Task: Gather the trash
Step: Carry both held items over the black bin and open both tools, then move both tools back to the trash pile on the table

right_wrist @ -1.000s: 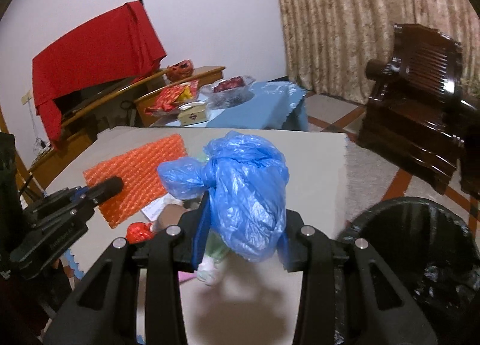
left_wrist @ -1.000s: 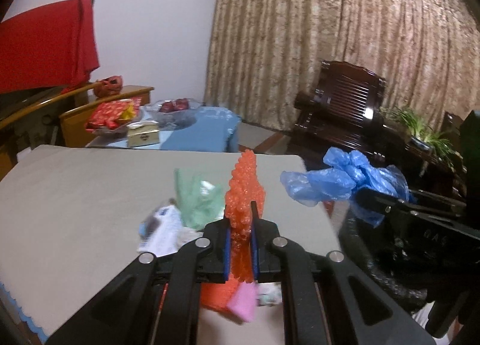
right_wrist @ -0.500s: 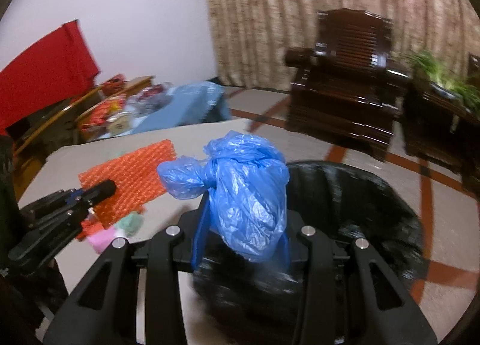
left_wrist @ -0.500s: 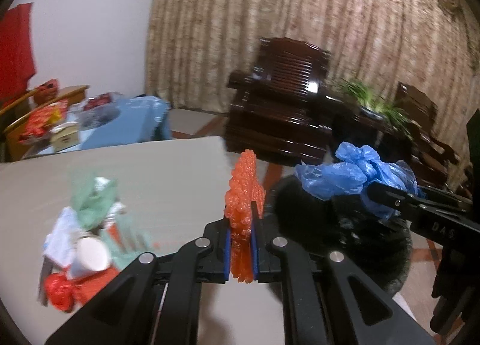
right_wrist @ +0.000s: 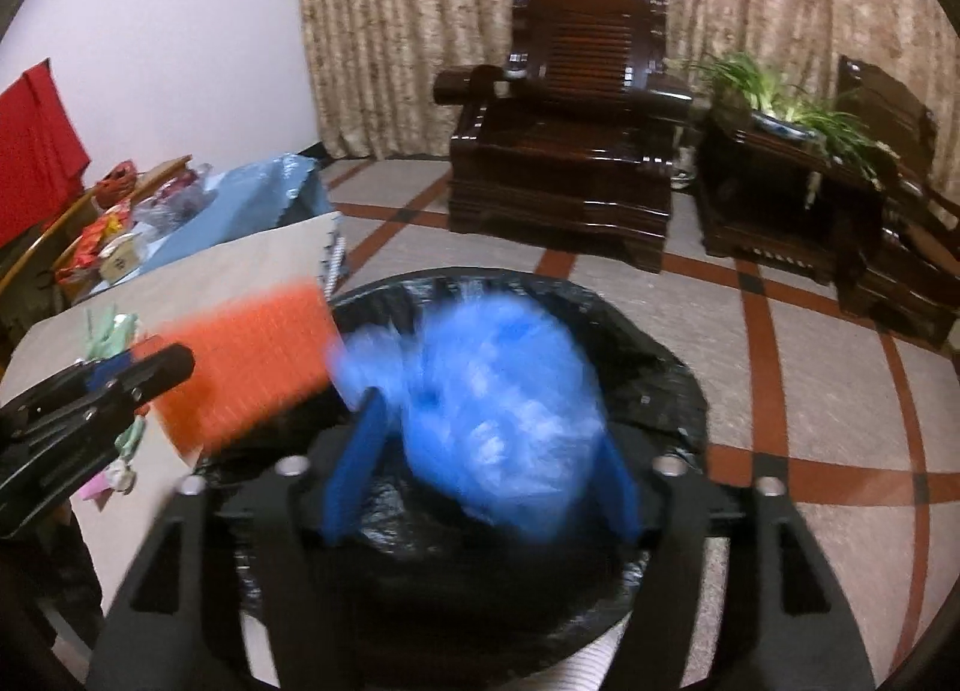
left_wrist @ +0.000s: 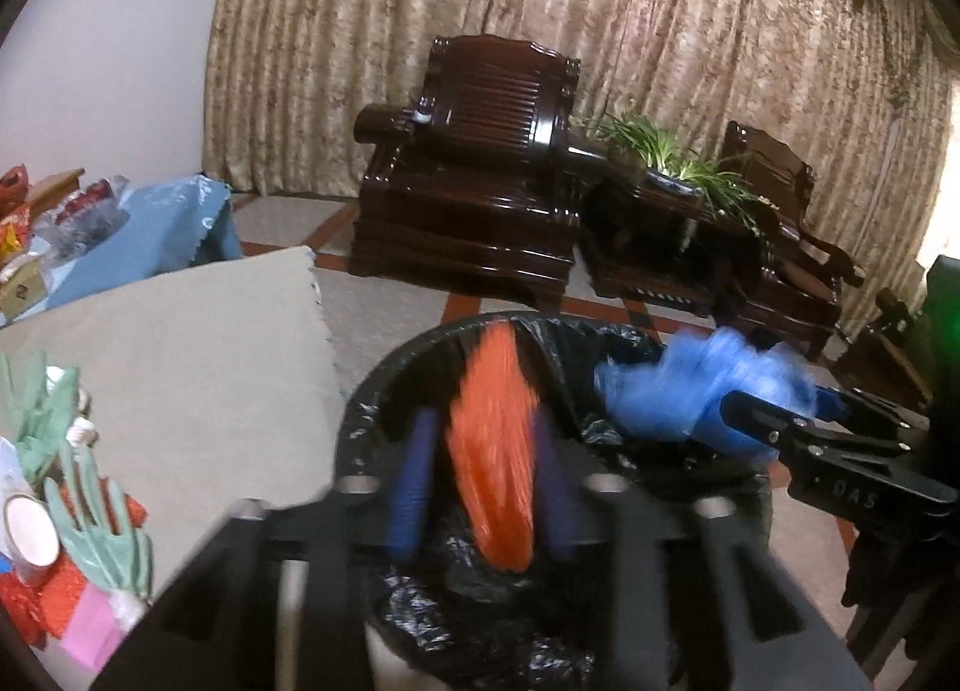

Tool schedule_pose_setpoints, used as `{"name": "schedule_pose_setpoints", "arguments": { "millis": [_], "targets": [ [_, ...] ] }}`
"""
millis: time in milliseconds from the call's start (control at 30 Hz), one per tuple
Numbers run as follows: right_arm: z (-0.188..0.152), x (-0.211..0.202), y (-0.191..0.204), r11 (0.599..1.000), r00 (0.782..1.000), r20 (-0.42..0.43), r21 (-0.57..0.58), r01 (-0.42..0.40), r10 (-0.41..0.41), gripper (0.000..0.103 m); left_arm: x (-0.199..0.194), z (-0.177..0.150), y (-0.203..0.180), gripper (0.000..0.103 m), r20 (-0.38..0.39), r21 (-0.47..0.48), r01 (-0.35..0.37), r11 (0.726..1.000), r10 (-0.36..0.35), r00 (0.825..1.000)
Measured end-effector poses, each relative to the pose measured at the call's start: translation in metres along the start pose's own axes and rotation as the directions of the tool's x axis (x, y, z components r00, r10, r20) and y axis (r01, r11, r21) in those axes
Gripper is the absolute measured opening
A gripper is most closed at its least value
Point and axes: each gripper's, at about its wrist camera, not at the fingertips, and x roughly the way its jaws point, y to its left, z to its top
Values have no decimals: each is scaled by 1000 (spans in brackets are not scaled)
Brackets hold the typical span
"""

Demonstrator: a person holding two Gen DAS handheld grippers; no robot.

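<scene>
Trash is seen in two pieces above a round bin lined with a black bag, which stands on the tiled floor just beside the corner of a table. An orange sheet of bubble wrap, blurred by motion, is seen edge-on between the blue pads of the left gripper, directly over the bin's mouth. The jaws of this gripper are opening, and a gap is visible on each side of the sheet, so it is no longer pinched. From the right wrist view the same sheet is shown flat-on, overlapping the bin's left rim. A crumpled blue plastic bag, also blurred, is seen between the blue pads of the right gripper, over the middle of the bin. These jaws are opening too and are set wide; whether the right pad is touched by the bag cannot be told through the blur. In the left wrist view the blue bag is seen at the bin's right edge. More litter is left at the table's near left edge: pale green plastic, a paper cup, red and pink scraps. Behind the bin, a dark wooden armchair is set before tan curtains.
</scene>
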Motion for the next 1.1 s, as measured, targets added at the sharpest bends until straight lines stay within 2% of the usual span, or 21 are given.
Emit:
{"name": "schedule_pose_setpoints", "arguments": {
  "millis": [67, 100, 133, 267, 400, 567, 833, 933, 1100],
  "targets": [
    [0, -2, -5, 1000, 1000, 6, 6, 11, -11, 78, -2, -1, 4, 47, -2, -5, -1, 1000, 1, 1000],
    [-1, -3, -6, 1000, 1000, 12, 8, 17, -17, 86, -4, -1, 7, 52, 0, -5, -12, 1000, 12, 1000],
    [-2, -5, -6, 1000, 1000, 21, 10, 24, -24, 89, -7, -2, 10, 55, 5, -5, -26, 1000, 26, 1000],
    [4, -8, 4, 1000, 999, 43, 17, -8, 7, 97, -25, -5, 30, 82, 42, -16, -102, 995, 102, 994],
    [12, -12, 30, 998, 997, 49, 4, -61, 61, 98, -50, -11, 60, 94, 65, -48, -174, 984, 177, 982],
    [17, -12, 80, 985, 985, 49, -62, -160, 163, 98, -86, -25, 101, 97, 83, -104, -287, 952, 296, 952],
    [13, -3, 182, 921, 941, 9, -207, -330, 339, 98, -140, -57, 171, 97, 81, -174, -464, 869, 482, 873],
    [5, 6, 211, 899, 926, -13, -233, -370, 378, 98, -150, -68, 191, 97, 60, -202, -506, 839, 526, 848],
    [-14, 30, 250, 883, 917, -64, -251, -397, 394, 97, -157, -90, 221, 96, 25, -243, -554, 796, 576, 817]
  ]
}}
